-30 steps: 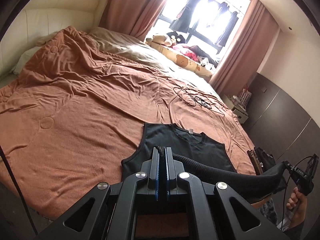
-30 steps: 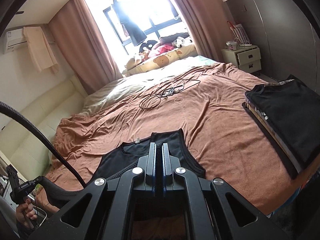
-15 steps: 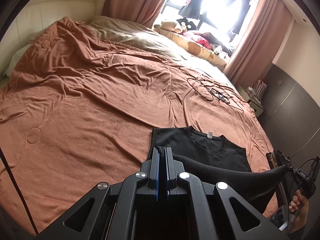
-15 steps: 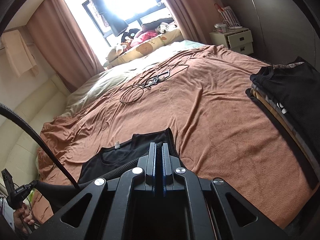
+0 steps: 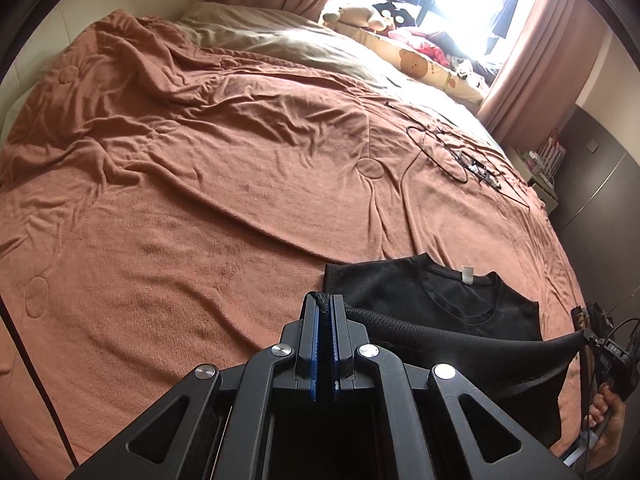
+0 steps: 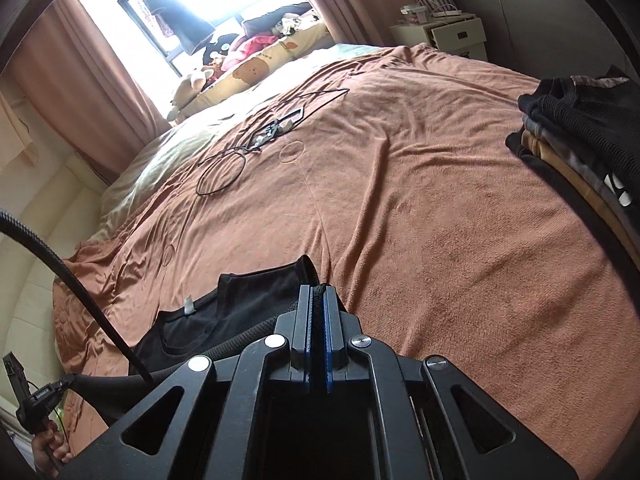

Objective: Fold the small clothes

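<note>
- The black sleeveless top [image 5: 432, 300] lies on the brown blanket [image 5: 200, 200] near the bed's foot edge, neckline and white tag [image 5: 466, 273] on the far side, facing the window; its near hem is lifted off the blanket.
- That hem is stretched taut between the two tools, most likely so it can be carried over the neckline as a straight, even fold.
- The left gripper [image 5: 324, 312] has its jaws pressed together on one hem corner, a nub of black fabric showing at the tips.
- The right gripper [image 6: 318, 300] is likewise clamped on the opposite corner, just beside the top's shoulder.
- Well away from the top, near the same bed edge, stands a stack of folded clothes [image 6: 580, 128]; black cables [image 6: 240, 160] lie further up the blanket.
</note>
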Available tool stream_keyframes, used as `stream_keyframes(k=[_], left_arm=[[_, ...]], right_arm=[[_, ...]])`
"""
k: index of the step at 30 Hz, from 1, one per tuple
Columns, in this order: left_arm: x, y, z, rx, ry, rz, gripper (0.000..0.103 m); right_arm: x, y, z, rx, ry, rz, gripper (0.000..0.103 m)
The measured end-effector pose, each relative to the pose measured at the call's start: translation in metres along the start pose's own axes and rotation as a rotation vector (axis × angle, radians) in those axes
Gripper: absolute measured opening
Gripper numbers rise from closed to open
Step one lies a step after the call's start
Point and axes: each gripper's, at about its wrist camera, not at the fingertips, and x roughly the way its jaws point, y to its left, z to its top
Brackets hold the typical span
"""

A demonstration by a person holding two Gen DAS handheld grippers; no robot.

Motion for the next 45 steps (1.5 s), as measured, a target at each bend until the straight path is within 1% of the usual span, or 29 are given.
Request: stream_keyframes(k=[5,10,12,14,15,17,18,19,20,21,22,23,24,25,27,30,33,36,39,45], left_arm=[[0.032,0.007,0.007,-0.014,0.032,0.042,0.005],[0.063,0.015,0.014,-0.050,0.064,0.063,0.005],[0.074,0.016,0.017,-0.052,0.071,0.068,0.005],[0.084,0.016,0.020,-0.050,0.082,0.076,0.006],[0.089,0.015,0.021,-0.042,0.102,0.082,0.006],[0.097,0.013,0.021,-0.022,0.134,0.094,0.007],[0.098,0.012,0.021,-0.016,0.140,0.093,0.008],[0.097,0.011,0.020,-0.006,0.144,0.091,0.010],[0.097,0.009,0.020,0.009,0.148,0.090,0.022],[0.096,0.006,0.019,0.028,0.152,0.091,0.045],[0.094,0.004,0.017,0.044,0.150,0.090,0.058],[0.091,0.001,0.015,0.061,0.141,0.087,0.075],[0.088,-0.002,0.013,0.081,0.133,0.091,0.081],[0.086,-0.005,0.012,0.103,0.135,0.103,0.081],[0.089,-0.009,0.008,0.151,0.173,0.136,0.081],[0.091,-0.014,0.000,0.205,0.226,0.148,0.081],[0.092,-0.018,-0.008,0.254,0.265,0.176,0.081],[0.095,-0.019,-0.014,0.283,0.297,0.203,0.081],[0.098,-0.022,-0.019,0.307,0.309,0.235,0.081],[0.117,-0.022,-0.024,0.340,0.335,0.281,0.081]], right_arm=[[0.031,-0.003,0.011,0.041,0.022,-0.008,0.001],[0.057,-0.006,0.022,0.102,0.043,-0.024,0.001],[0.068,-0.007,0.023,0.121,0.049,-0.038,0.001],[0.079,-0.010,0.024,0.145,0.055,-0.031,0.002],[0.083,-0.008,0.025,0.126,0.052,-0.045,0.002],[0.088,-0.002,0.023,0.067,0.067,-0.112,0.003],[0.089,0.000,0.022,0.047,0.075,-0.123,0.006],[0.090,0.001,0.021,0.033,0.083,-0.127,0.014],[0.090,0.002,0.021,0.023,0.090,-0.136,0.024],[0.087,0.002,0.021,0.018,0.091,-0.145,0.054],[0.083,0.002,0.022,0.015,0.081,-0.147,0.075],[0.077,0.003,0.022,0.006,0.068,-0.142,0.075],[0.071,0.006,0.023,-0.010,0.064,-0.127,0.075],[0.066,0.009,0.023,-0.030,0.064,-0.107,0.075],[0.060,0.016,0.021,-0.092,0.077,-0.095,0.075],[0.062,0.027,0.011,-0.219,0.139,-0.134,0.075],[0.068,0.037,0.004,-0.304,0.192,-0.174,0.075],[0.072,0.045,-0.002,-0.354,0.229,-0.216,0.075],[0.075,0.051,-0.009,-0.382,0.262,-0.215,0.075],[0.103,0.057,-0.014,-0.458,0.334,-0.277,0.075]])
